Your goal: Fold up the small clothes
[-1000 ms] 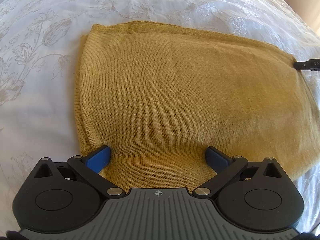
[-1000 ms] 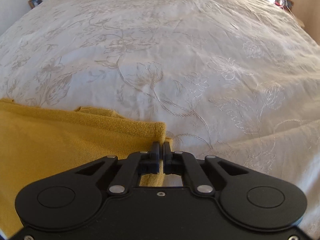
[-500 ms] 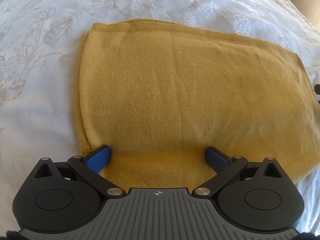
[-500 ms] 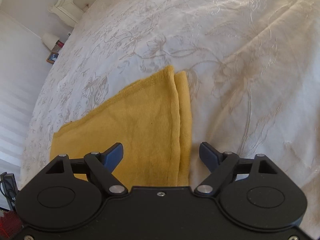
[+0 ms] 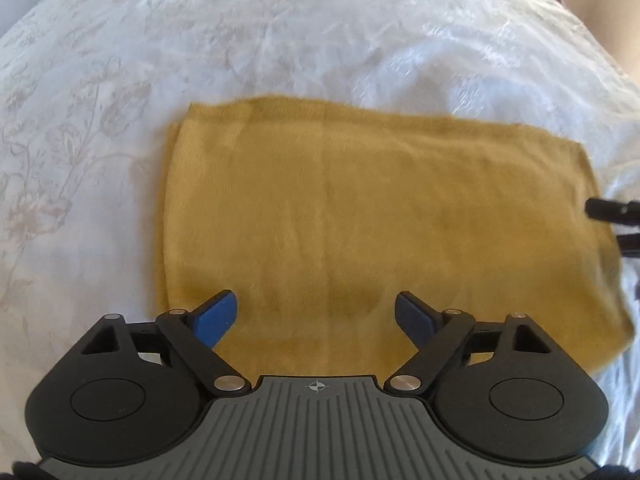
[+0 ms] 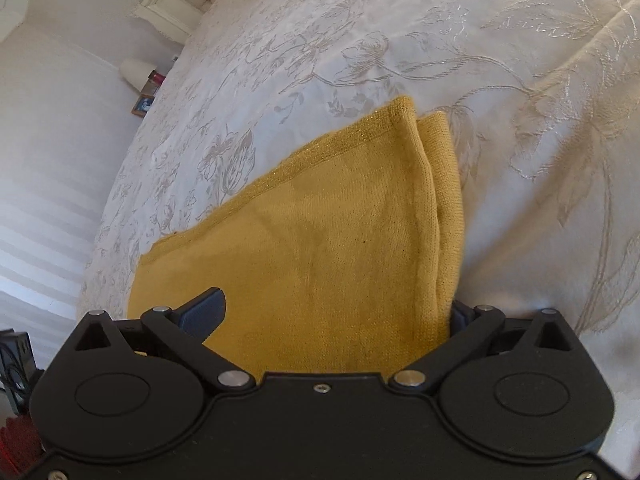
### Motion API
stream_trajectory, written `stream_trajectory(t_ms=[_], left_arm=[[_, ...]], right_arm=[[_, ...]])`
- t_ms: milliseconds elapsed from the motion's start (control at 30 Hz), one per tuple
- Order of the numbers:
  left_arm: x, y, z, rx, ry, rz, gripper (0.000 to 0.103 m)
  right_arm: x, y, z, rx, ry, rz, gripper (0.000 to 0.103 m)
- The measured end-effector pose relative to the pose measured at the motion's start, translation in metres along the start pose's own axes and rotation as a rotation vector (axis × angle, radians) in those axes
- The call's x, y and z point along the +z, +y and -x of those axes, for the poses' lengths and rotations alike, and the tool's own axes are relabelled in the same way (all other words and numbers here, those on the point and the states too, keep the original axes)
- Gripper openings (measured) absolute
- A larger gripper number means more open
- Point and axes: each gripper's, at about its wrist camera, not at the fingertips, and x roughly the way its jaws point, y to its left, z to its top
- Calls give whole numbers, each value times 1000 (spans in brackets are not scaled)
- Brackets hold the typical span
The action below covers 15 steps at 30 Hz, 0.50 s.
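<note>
Left claw (image 5: 316,316) hung over the near hem, jaws closing on nothing; right claw (image 6: 332,312) was opening, straddling the layered end, unclamped. The mustard knit (image 5: 360,216) looked soft, light and floppy, best pinched at a doubled corner. It lay folded flat, rectangular, on the embroidered white bedspread (image 5: 280,32).

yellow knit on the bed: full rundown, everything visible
The yellow knit is a mustard, fine-ribbed garment folded into a rough rectangle, lying flat on the white embroidered bedspread. At one end, stacked layers and a hemmed edge show. The left claw, closing, and the right claw, opening, each straddle an edge; neither visibly grips it.
</note>
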Motion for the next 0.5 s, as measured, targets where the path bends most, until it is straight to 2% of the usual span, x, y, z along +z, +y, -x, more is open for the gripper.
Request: stream_trajectory(t_ms=[100,233,300,367,400,500], left_arm=[[23,-22,4,-13,-29,-36,87],[54,-49,-21,-28,-34,-41,87],[63,-64,-38,-19,-15,-70,87],[67,-77,-57,21,26,-119,87],[67,-81,-67,41,50,-139,88],[62,-82,-82,62,77,-147,100]], right_arm=[[1,-15,9,60,6,-48,103],[3,-23,13,96,18,-58,103],[2,-23,14,97,22,-44,103],[1,-21,13,97,20,-31,103],[0,-21,13,97,20,-27,103],[-1,-19,13,107,32,-10,103]])
